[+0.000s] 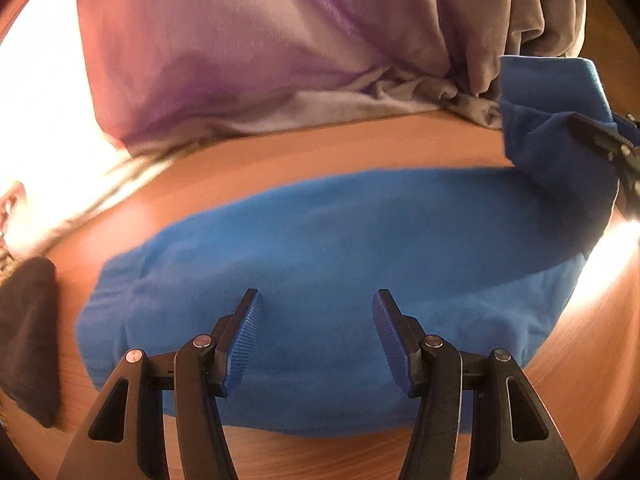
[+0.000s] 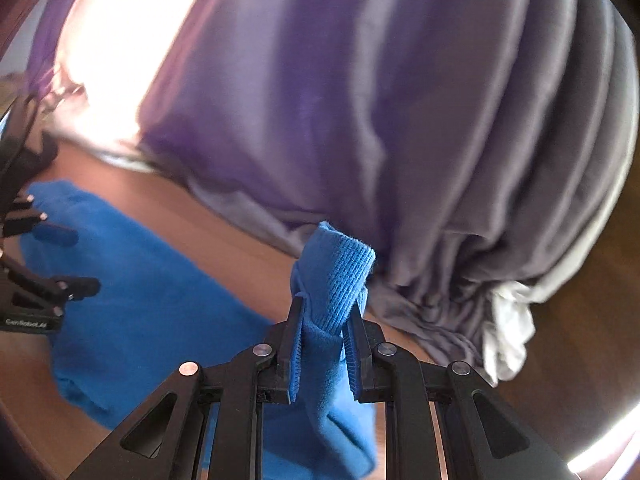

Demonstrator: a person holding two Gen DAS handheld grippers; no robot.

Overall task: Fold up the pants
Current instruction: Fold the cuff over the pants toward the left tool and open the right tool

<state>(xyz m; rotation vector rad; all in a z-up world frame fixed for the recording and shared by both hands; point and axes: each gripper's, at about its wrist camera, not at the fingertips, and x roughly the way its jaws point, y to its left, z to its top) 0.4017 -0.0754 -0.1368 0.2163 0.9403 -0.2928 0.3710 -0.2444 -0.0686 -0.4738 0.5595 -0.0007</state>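
Observation:
Blue pants (image 1: 320,264) lie spread on the wooden table (image 1: 320,144). My left gripper (image 1: 317,304) is open and empty, just above the near part of the pants. My right gripper (image 2: 326,312) is shut on the ribbed cuff end of the blue pants (image 2: 336,276) and holds it lifted above the table. In the left wrist view that lifted end (image 1: 552,120) hangs at the far right with the right gripper (image 1: 600,140) on it. In the right wrist view the left gripper (image 2: 64,260) is at the left edge over the flat part of the pants (image 2: 152,300).
A heap of purple and grey cloth (image 1: 260,40) lies along the far side of the table; it fills most of the right wrist view (image 2: 380,100). A dark object (image 1: 28,328) sits at the left edge. Bright glare washes out the left.

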